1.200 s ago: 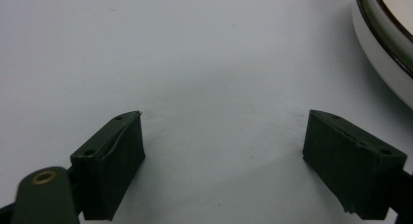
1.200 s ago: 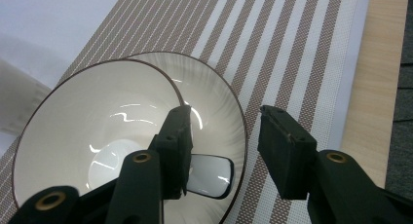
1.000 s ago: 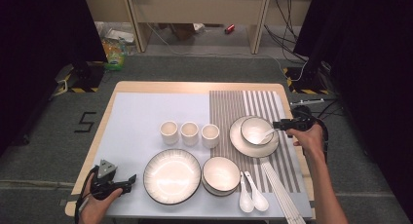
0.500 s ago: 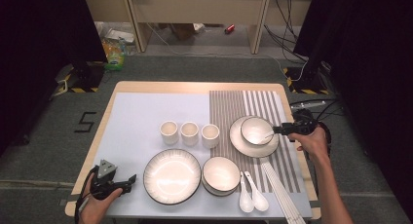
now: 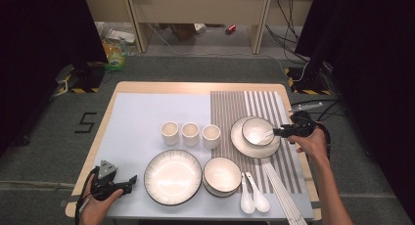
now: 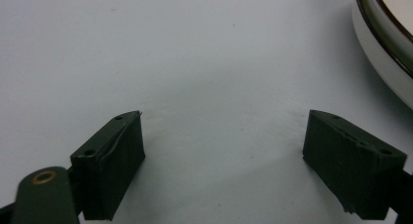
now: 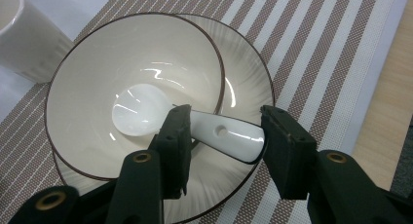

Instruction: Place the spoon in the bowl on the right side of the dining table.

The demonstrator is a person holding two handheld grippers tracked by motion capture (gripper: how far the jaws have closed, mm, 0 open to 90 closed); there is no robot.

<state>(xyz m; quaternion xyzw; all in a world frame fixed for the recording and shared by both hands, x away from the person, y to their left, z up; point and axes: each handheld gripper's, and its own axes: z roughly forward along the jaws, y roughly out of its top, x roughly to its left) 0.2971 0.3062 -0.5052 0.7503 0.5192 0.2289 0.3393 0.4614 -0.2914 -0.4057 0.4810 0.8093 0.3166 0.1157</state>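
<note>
A white spoon (image 7: 146, 112) lies in a cream bowl (image 7: 97, 63) that stands on a dark-rimmed plate (image 7: 243, 73) on the striped mat. Its handle leans out over the bowl's rim. My right gripper (image 7: 226, 116) straddles that handle: the jaws have just been closing, the handle lies between them, and the left jaw passes over it without pinching. From above, the right gripper (image 5: 276, 132) reaches the bowl (image 5: 254, 127) from the right. My left gripper (image 5: 132, 181) rests open on the blue-grey mat (image 5: 142, 112) at the near left, nothing between its jaws (image 6: 224, 131).
Three cups (image 5: 190, 134) stand in a row mid-table. In front of them are a large plate (image 5: 172, 176) and a second bowl (image 5: 221, 175). Two white spoons (image 5: 253, 198) and chopsticks (image 5: 284, 195) lie at the near right. The large plate's rim (image 6: 384, 48) is just right of my left gripper.
</note>
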